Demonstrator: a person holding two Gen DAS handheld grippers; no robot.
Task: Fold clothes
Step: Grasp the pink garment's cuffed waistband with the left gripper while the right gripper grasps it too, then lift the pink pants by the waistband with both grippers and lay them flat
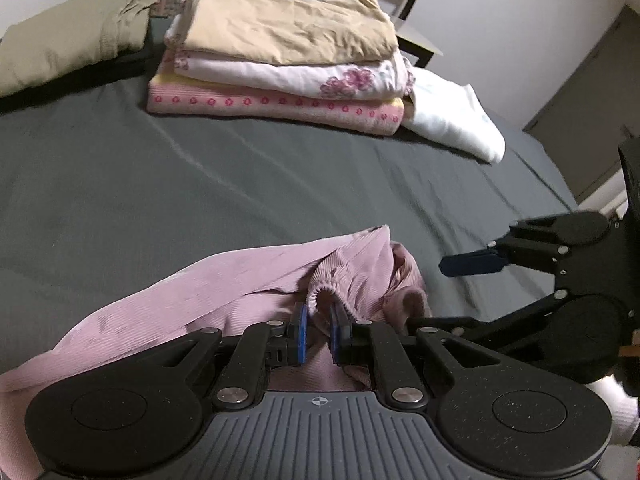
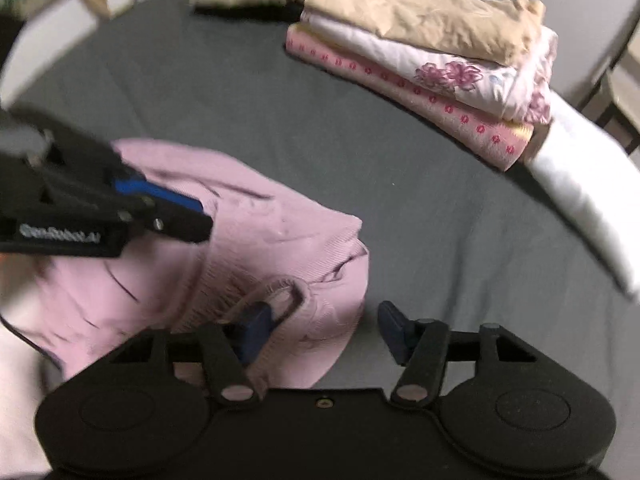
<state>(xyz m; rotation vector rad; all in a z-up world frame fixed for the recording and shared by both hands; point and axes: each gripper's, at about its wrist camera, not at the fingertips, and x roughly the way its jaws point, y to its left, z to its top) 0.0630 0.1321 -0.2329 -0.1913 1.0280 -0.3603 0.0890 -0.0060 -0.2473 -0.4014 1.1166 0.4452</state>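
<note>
A pink ribbed garment [image 1: 224,280] lies crumpled on the grey bedsheet [image 1: 160,168]. My left gripper [image 1: 318,322] is shut on a gathered elastic edge of it, pinched between the blue pads [image 1: 299,334]. In the right wrist view the same pink garment [image 2: 260,240] spreads to the left, with the left gripper [image 2: 188,216] on its upper part. My right gripper [image 2: 325,326] stands open at the garment's right edge. One of its fingers [image 2: 256,326] lies against a hem and the other is over bare sheet. The left wrist view also shows the right gripper [image 1: 430,294] open.
A stack of folded clothes [image 1: 280,60] [image 2: 420,52], beige on top, sits at the far side of the bed. A white folded cloth [image 1: 452,116] [image 2: 580,184] lies beside it. An olive cloth [image 1: 60,40] is at the back left. A chair [image 1: 400,4] stands beyond the bed.
</note>
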